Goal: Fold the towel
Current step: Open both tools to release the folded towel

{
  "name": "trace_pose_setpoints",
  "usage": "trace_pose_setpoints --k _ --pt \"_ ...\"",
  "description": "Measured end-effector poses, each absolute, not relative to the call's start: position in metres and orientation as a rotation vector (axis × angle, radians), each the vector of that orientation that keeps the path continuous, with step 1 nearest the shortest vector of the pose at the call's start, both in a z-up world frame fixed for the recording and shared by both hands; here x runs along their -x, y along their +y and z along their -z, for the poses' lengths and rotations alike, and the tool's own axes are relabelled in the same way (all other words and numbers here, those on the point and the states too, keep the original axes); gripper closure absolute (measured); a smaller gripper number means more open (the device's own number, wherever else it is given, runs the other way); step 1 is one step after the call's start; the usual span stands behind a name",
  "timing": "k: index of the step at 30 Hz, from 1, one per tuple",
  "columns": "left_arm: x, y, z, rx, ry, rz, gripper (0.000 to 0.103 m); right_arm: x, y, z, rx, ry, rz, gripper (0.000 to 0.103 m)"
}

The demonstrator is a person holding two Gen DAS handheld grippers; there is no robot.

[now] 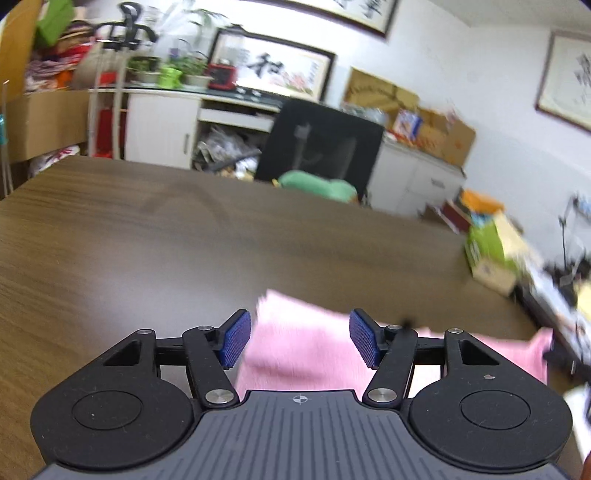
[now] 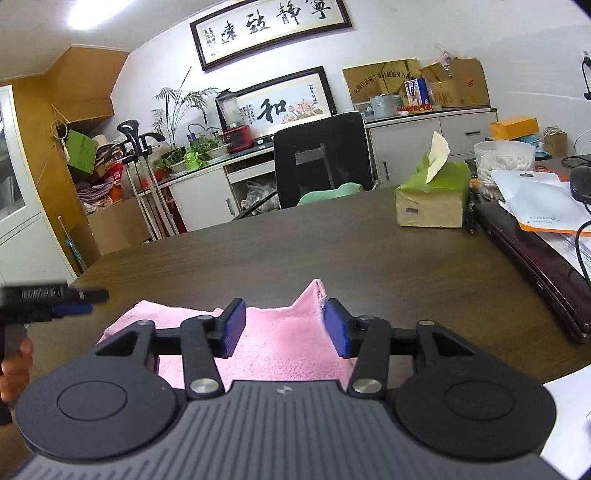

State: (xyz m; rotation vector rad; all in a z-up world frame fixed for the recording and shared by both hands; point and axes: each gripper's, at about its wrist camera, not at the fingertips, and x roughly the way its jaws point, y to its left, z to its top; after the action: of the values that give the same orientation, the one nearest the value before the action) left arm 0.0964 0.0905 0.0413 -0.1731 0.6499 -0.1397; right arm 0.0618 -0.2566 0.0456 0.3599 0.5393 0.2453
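Seemingly early on, the pink towel [image 2: 280, 343] is lying rumpled on the table [image 2: 295, 251], with both the left gripper [image 1: 300, 341] and right gripper [image 2: 283, 328] hovering wide apart, gripping nothing.

Pretty sure we're looking at a small office that's doubling as a storage room. We're facing a big dark wooden desk [image 2: 295, 251] with a black mesh office chair [image 2: 321, 158] pushed up behind it. Framed calligraphy scrolls [image 2: 271, 27] are hanging on the white wall, and low white cabinets [image 2: 417, 147] are running along it, piled with cardboard boxes [image 2: 458, 83]. Potted plants [image 2: 184, 147] and a red blender [image 2: 234, 125] are sitting on the counter. On the desk we're seeing a green tissue pack [image 2: 430, 195], a tub of cotton swabs [image 2: 504, 162] and papers stacking up at the right.
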Motion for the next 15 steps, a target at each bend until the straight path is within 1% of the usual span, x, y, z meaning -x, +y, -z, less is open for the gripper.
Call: trace_pose_setpoints --k 4,8,10,14,15 --pt "-0.093 0.077 -0.028 0.089 0.693 0.138 0.042 -0.059 -0.257 -0.050 -0.356 0.520 -0.248 0.054" --pt "-0.090 0.077 -0.022 0.088 0.722 0.137 0.042 -0.060 -0.282 -0.051 -0.466 0.467 -0.216 0.054" --pt "-0.088 0.080 -0.021 0.090 0.720 0.134 0.042 -0.063 -0.296 -0.048 -0.512 0.436 -0.205 0.048" --pt "-0.084 0.083 -0.020 0.094 0.721 0.117 0.041 -0.069 -0.301 -0.043 -0.550 0.470 -0.305 0.047" --pt "-0.082 0.083 -0.020 0.094 0.719 0.111 0.041 -0.072 -0.299 -0.042 -0.537 0.494 -0.303 0.045"
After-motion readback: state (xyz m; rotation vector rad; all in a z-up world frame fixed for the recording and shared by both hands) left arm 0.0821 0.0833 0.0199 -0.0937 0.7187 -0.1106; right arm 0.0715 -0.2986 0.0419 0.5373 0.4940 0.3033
